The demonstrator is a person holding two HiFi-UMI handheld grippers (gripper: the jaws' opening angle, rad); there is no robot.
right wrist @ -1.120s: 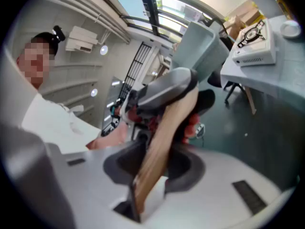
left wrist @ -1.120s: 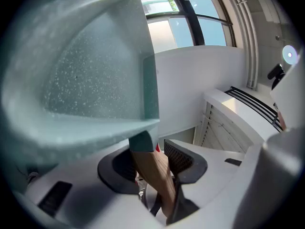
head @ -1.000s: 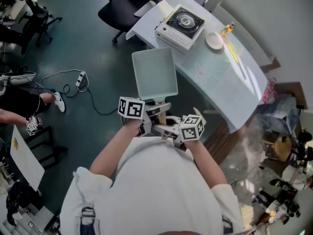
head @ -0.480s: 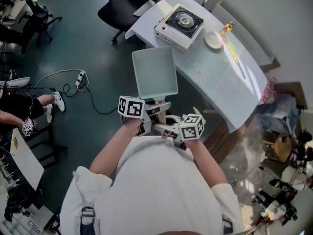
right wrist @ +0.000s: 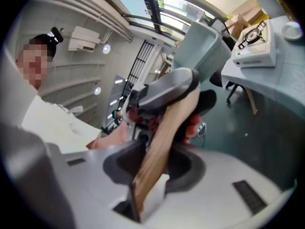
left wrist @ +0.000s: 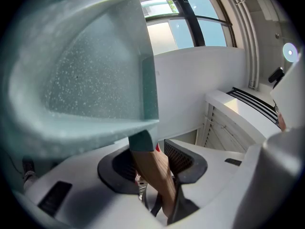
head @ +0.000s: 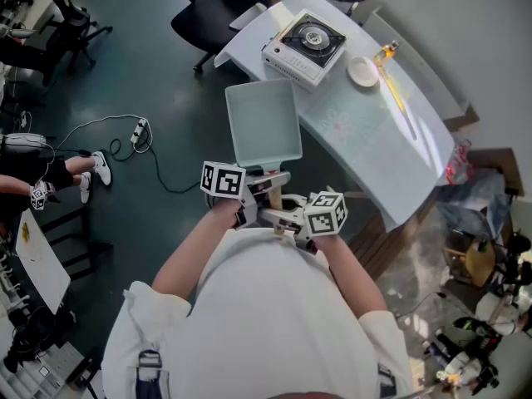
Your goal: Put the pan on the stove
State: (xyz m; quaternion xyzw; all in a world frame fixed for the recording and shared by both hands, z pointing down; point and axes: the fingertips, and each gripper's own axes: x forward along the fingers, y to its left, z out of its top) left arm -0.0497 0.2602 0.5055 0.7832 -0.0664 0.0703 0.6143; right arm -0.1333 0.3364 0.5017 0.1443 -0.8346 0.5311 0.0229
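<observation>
A square pale-green pan (head: 263, 125) with a wooden handle (left wrist: 150, 175) hangs level in the air in front of the person, short of the table. My left gripper (head: 264, 183) is shut on the handle close to the pan's body. The right gripper (head: 283, 214) is shut on the handle's rear end (right wrist: 167, 142), just behind the left one. In the left gripper view the pan (left wrist: 90, 70) fills the upper left. The white portable gas stove (head: 305, 45) sits on the far end of the white table (head: 374, 140), its burner bare; the right gripper view shows the stove (right wrist: 252, 44) too.
A small white plate (head: 363, 70) and a bottle of yellow liquid (head: 385, 51) stand right of the stove. A black office chair (head: 212, 11) is beyond the table's end. A power strip with cable (head: 138, 133) lies on the dark floor at left, near another person's feet (head: 93, 169).
Both grippers and the pan stay where they were. At the left edge a bystander's legs have shifted on the floor.
</observation>
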